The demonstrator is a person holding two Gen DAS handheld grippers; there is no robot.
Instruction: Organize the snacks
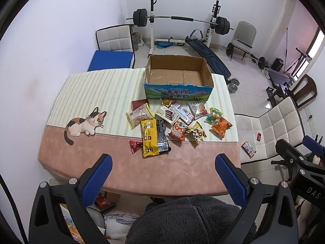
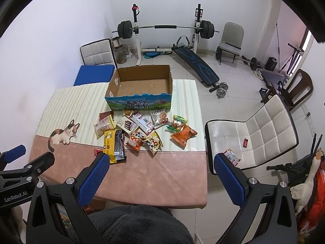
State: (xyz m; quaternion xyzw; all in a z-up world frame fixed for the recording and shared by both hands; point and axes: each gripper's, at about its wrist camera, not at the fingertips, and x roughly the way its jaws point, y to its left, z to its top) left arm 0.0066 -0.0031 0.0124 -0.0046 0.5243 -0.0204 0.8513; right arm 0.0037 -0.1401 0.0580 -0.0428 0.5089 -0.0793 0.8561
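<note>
In the right wrist view the small red packet [image 2: 98, 152] is mostly hidden behind a blue finger [image 2: 92, 180]. Print on the snack wrappers [image 1: 183, 112] is too small to read.

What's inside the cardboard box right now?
The cardboard box holds no snacks: only its bare brown floor shows in both views. The strip of floor just behind the near printed wall is hidden. All snack packets lie on the tablecloth in front.
</note>
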